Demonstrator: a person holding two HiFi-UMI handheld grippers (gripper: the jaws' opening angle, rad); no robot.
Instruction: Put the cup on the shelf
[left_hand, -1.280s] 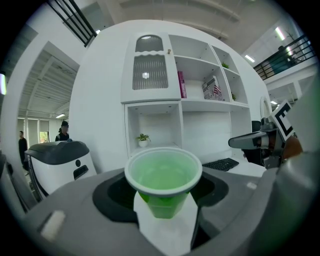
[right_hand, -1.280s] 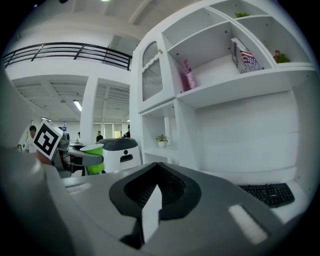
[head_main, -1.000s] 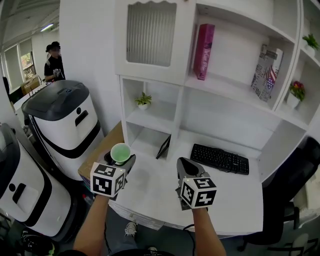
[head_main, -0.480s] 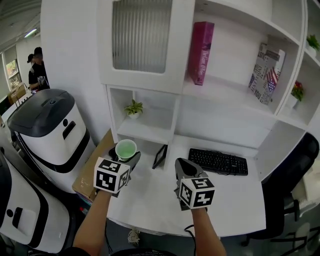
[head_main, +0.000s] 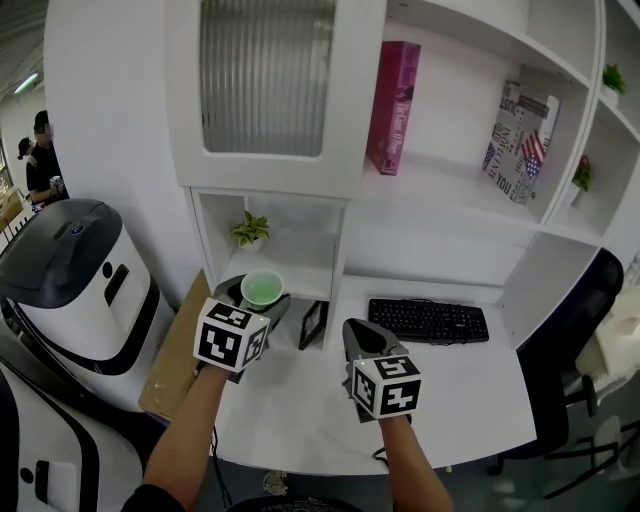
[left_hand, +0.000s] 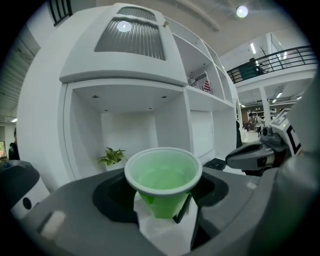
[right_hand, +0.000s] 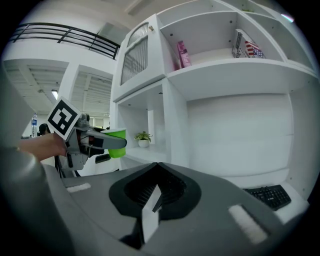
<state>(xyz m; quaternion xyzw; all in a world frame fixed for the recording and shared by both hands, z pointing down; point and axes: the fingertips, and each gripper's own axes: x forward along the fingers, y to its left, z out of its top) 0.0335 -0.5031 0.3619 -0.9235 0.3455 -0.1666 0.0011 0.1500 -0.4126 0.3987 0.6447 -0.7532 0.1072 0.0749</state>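
A green plastic cup (head_main: 262, 288) (left_hand: 163, 182) stands upright and empty in my left gripper (head_main: 258, 300) (left_hand: 167, 210), which is shut on it. The cup hangs in front of the low open shelf compartment (head_main: 288, 262), at about the height of its board. In the right gripper view the cup (right_hand: 116, 141) shows at the left, held level. My right gripper (head_main: 362, 338) (right_hand: 150, 210) is shut with nothing in it and hovers over the desk beside the left one.
A small potted plant (head_main: 249, 231) (left_hand: 111, 157) stands at the back left of the compartment. A dark picture frame (head_main: 313, 324) leans under the shelf. A black keyboard (head_main: 428, 321) lies on the white desk (head_main: 470, 390). A white and black machine (head_main: 75, 270) stands left.
My left gripper has carried the cup up and forward toward the low shelf compartment. The head camera has come closer to the shelving. The right gripper has kept its place beside it.
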